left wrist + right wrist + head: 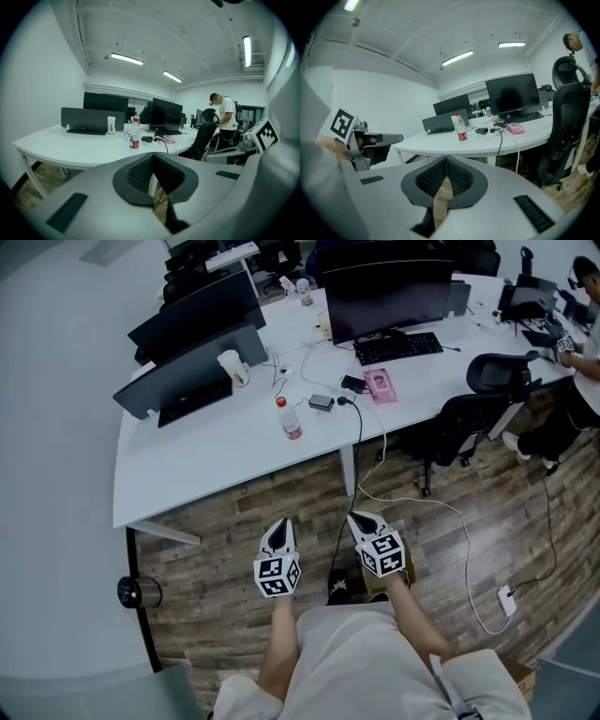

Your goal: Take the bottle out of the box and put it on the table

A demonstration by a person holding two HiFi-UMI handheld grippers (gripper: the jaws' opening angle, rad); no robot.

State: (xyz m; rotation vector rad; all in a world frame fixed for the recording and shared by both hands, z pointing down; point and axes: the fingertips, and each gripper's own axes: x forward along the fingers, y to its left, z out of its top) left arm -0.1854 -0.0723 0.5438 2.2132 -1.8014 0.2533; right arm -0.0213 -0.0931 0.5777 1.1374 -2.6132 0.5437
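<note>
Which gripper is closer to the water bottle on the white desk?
Left. In the head view the left gripper is almost straight below the bottle; the right gripper is farther off to its right. Both are over the floor, short of the desk.

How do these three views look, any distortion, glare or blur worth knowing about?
Head view: even light, sharp, fisheye bows the table edge. Left gripper view: dark round vignette, ceiling strip lights blown out white. Right gripper view: same vignette, bottle looks sharp.
</note>
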